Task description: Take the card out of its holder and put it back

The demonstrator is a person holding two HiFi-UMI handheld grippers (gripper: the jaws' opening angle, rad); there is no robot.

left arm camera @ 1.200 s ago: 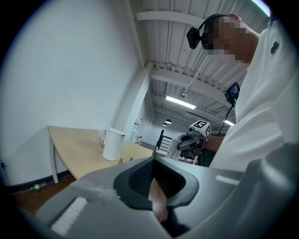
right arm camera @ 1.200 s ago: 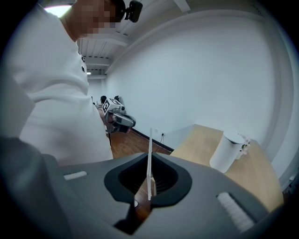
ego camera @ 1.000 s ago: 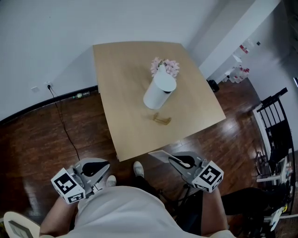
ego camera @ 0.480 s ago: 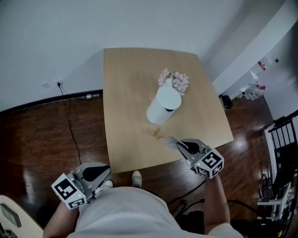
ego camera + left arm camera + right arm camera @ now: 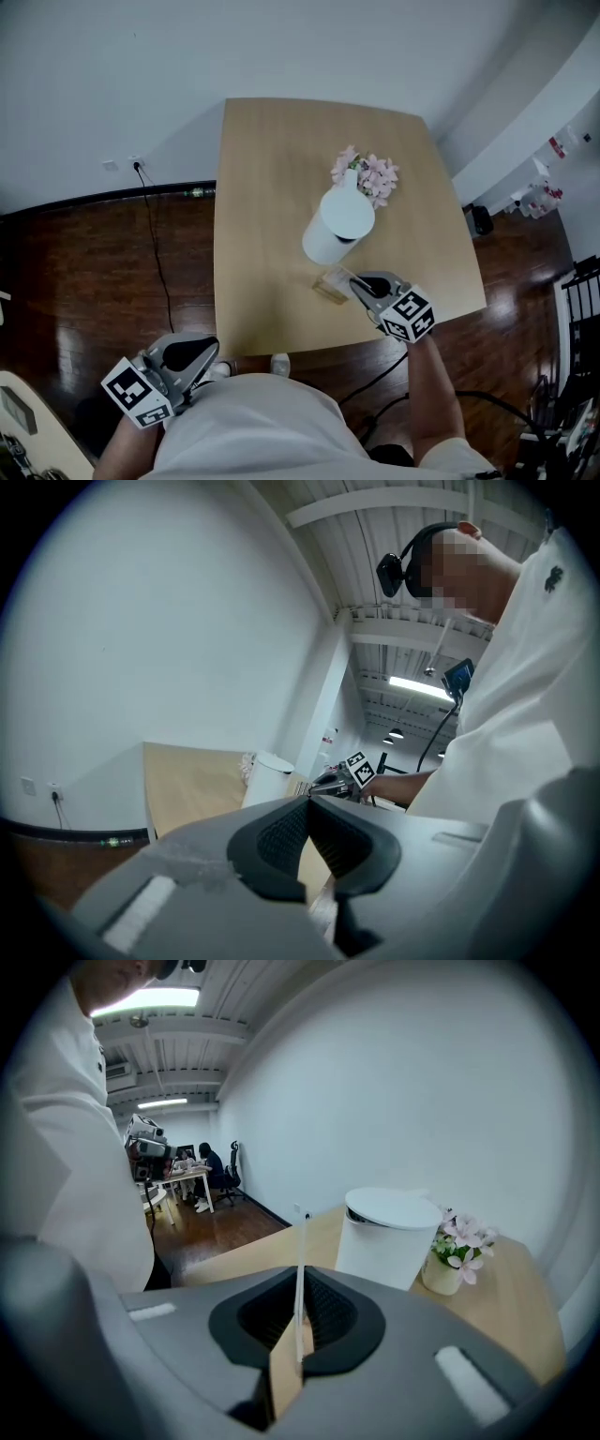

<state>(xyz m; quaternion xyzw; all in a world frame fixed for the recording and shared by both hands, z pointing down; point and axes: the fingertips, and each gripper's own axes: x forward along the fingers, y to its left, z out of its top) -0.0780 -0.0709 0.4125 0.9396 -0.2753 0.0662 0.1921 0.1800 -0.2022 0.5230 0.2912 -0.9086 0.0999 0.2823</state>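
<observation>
My right gripper (image 5: 356, 282) is shut on a thin pale card (image 5: 300, 1279), which stands edge-on between its pads in the right gripper view. In the head view the card (image 5: 337, 278) hangs over the small wooden holder (image 5: 323, 292) near the table's front edge; whether it touches the holder I cannot tell. My left gripper (image 5: 192, 356) is low by my body, off the table, its jaws shut with nothing between them (image 5: 307, 808).
A white cylindrical bin (image 5: 339, 225) stands just behind the holder, with a small vase of pink flowers (image 5: 368, 174) behind it. The wooden table (image 5: 262, 187) stands against a white wall. A cable (image 5: 159, 262) runs across the dark floor at the left.
My right gripper has carried the card forward from beside my body to over the holder on the table. The left gripper has stayed by my body.
</observation>
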